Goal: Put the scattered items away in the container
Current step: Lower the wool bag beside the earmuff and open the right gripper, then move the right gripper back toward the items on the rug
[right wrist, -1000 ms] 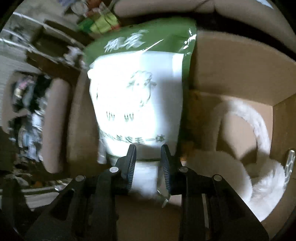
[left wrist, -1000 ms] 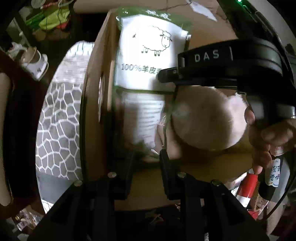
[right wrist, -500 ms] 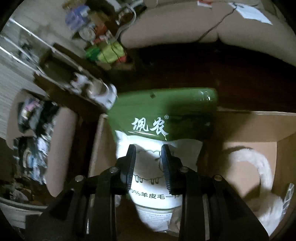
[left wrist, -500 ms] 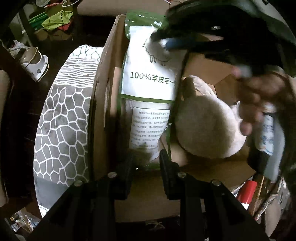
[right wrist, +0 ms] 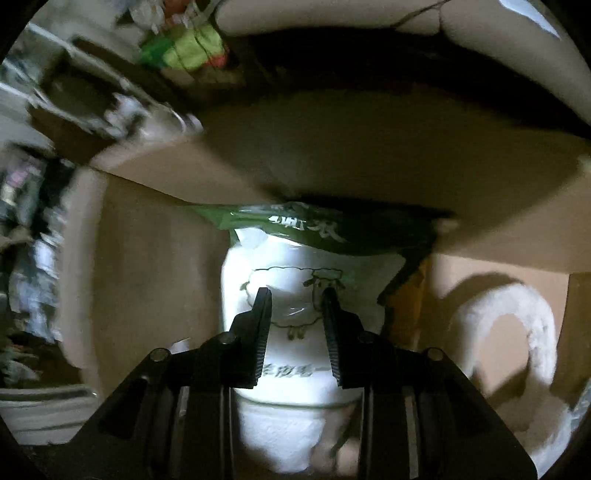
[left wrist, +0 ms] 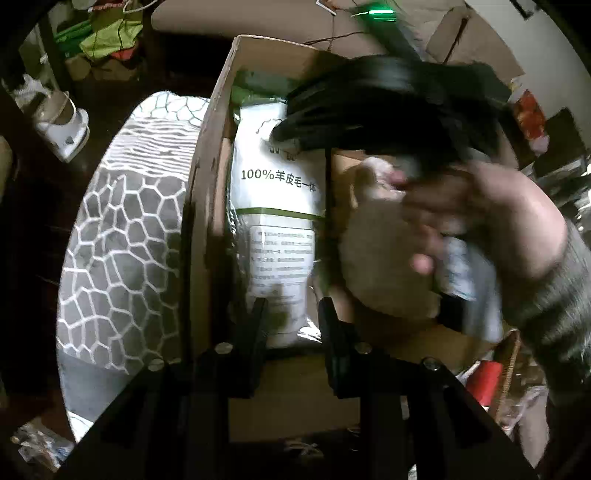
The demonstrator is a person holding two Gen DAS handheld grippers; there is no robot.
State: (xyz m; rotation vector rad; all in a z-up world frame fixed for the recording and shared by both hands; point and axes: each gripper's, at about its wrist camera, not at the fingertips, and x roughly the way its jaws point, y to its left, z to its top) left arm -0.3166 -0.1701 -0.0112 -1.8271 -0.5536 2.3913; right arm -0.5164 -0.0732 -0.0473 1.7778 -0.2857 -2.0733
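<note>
Cluttered, dim surroundings ring both views: a grey cushion [left wrist: 122,236] with a white honeycomb pattern fills the left of the left wrist view, with a white shoe [left wrist: 64,127] above it at the upper left and green fabric [left wrist: 107,35] at the top.

Right of the cushion stands the cardboard box [left wrist: 207,184], open at the top. Inside it, against its left wall, lies the green-and-white packet [left wrist: 277,206]. Its white panel carries a sheep drawing and the line "100%羊皮毛一体"; the small print below is too fine to read. The left gripper [left wrist: 290,306] points steeply down over the packet's lower end, jaws a little apart, with nothing visibly pinched between them.

Further right in the box sits a fluffy cream earmuff [left wrist: 384,258]. Over it, blurred, the person's right hand [left wrist: 491,218] in a grey sleeve grasps the black right gripper body, whose fingers reach towards the packet's top.

From the right wrist view, the right gripper [right wrist: 297,295] hovers over the sheep drawing on the packet [right wrist: 295,354], jaws slightly parted and empty. White characters on the green header are blurred. At the lower right curves the earmuff's furry band [right wrist: 535,325].
</note>
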